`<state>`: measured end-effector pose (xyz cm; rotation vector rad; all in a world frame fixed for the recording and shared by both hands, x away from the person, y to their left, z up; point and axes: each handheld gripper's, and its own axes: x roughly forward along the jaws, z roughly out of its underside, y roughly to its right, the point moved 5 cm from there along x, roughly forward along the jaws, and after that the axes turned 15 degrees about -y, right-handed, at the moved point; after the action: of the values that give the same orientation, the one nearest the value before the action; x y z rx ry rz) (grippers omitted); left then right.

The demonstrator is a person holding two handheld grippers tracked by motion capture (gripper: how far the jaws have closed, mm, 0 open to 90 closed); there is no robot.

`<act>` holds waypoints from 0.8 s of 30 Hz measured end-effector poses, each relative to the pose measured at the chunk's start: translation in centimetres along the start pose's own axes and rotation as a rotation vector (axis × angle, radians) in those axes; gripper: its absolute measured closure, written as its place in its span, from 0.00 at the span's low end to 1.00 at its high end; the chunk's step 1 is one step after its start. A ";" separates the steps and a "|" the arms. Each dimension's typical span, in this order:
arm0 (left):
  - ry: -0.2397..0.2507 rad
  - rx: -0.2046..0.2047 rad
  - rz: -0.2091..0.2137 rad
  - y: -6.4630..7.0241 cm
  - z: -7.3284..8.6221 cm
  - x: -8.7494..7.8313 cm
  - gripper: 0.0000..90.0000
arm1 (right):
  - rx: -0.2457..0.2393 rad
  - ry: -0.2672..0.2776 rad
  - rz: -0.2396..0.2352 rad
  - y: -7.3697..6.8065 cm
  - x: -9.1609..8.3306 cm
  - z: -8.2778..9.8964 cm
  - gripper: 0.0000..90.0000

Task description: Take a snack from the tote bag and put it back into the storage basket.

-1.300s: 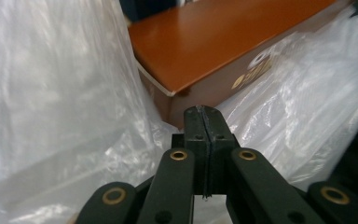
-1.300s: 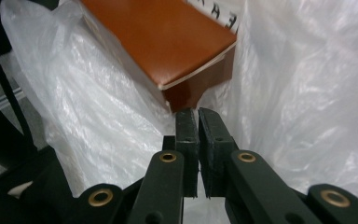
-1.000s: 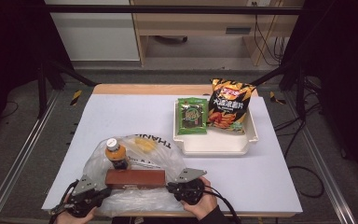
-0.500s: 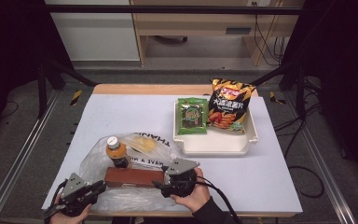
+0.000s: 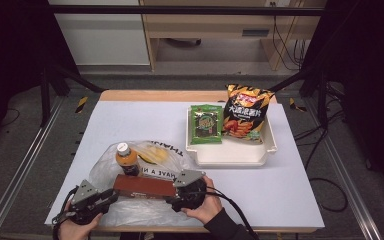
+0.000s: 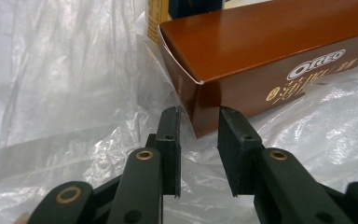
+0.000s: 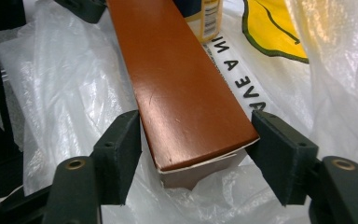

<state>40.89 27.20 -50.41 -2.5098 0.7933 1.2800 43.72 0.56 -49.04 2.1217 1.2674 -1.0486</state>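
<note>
While the long brown cardboard Oreo biscuit box (image 5: 145, 185) lies on the crinkled clear plastic bag (image 5: 130, 210) at the surface's (image 5: 130, 120) near edge, just in front of the orange-capped juice bottle (image 5: 126, 159), the right gripper (image 7: 196, 154) straddles the box's end, its fingers (image 7: 121, 149) having just been opening and now flanking it loosely. The left gripper (image 6: 199, 149), its narrower gap also just widened, sits before the box's opposite corner with nothing between the fingers. A loose squeeze could let the box slide on the slippery film, or pinch plastic instead. The left gripper view reveals the Oreo logo; the high view shows the white tray (image 5: 230, 155) of snack packets beyond the box.
</note>
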 end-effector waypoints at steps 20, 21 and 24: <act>0.118 -0.021 0.009 -0.7 -0.8 -1.9 0.73 | 0.039 0.079 -0.002 -0.2 -2.5 -2.2 0.42; 0.104 -0.009 0.005 -0.6 -0.6 -1.7 0.73 | 0.036 0.075 -0.008 -0.2 -2.3 -2.6 0.40; 0.074 0.021 -0.002 -0.2 -0.3 -1.4 0.73 | 0.025 0.037 -0.019 -0.6 -1.3 -3.5 0.39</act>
<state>40.54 27.74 -49.15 -2.5541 0.8153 1.1778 44.17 2.59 -45.85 2.1608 1.3008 -1.0427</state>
